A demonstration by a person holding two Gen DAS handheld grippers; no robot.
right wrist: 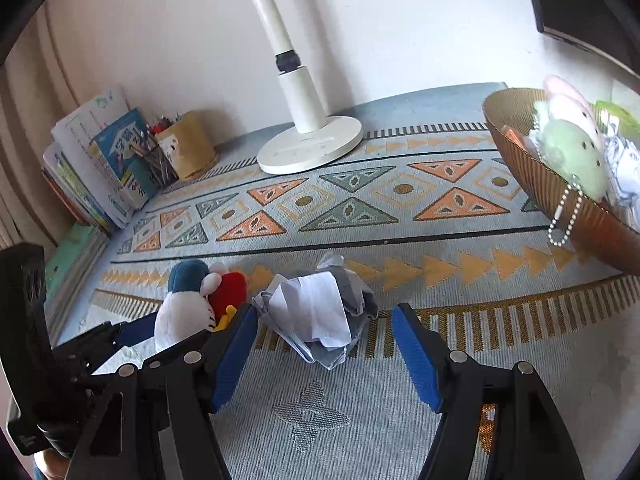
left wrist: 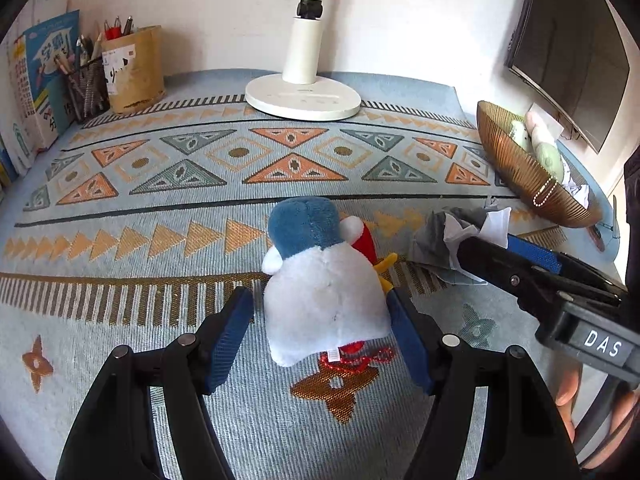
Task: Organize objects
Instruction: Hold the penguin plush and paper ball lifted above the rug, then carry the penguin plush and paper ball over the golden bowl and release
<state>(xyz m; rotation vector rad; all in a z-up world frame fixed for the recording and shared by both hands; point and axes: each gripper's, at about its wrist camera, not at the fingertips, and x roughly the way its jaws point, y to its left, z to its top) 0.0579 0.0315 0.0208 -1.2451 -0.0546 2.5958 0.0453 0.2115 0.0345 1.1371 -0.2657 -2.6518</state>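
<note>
**A:** What are you seeing on the left side?

**B:** I am looking along the left gripper [left wrist: 320, 328]. Its two blue pads are standing spread, one on each side of the plush toy [left wrist: 320, 280]. The right pad is touching the white body of the toy, or is just beside it; the left pad is a little apart. So I am not pinching the toy. It is lying on the patterned cloth [left wrist: 160, 208], with its blue head pointing away from me and a red part showing at its right side.

**A:** And the right side?

**B:** The right gripper [right wrist: 324, 356] is also standing spread. The crumpled paper [right wrist: 316, 312], white and grey, is lying on the cloth between its pads, a little nearer to the left one. I cannot tell if that pad is touching the paper. In the left camera the tip of this gripper is hiding part of the paper.

**A:** Where are the two things against each other?

**B:** The toy is lying just to the left of the paper, very near.

**A:** What more is on the cloth?

**B:** A golden bowl [right wrist: 532, 176] is sitting at the right, with a green plush and other small things inside, and a bead chain is hanging over its rim. A white lamp base [left wrist: 303, 98] is standing at the back, and books [left wrist: 44, 80] and pencil holders [left wrist: 120, 68] are at the back left.
</note>
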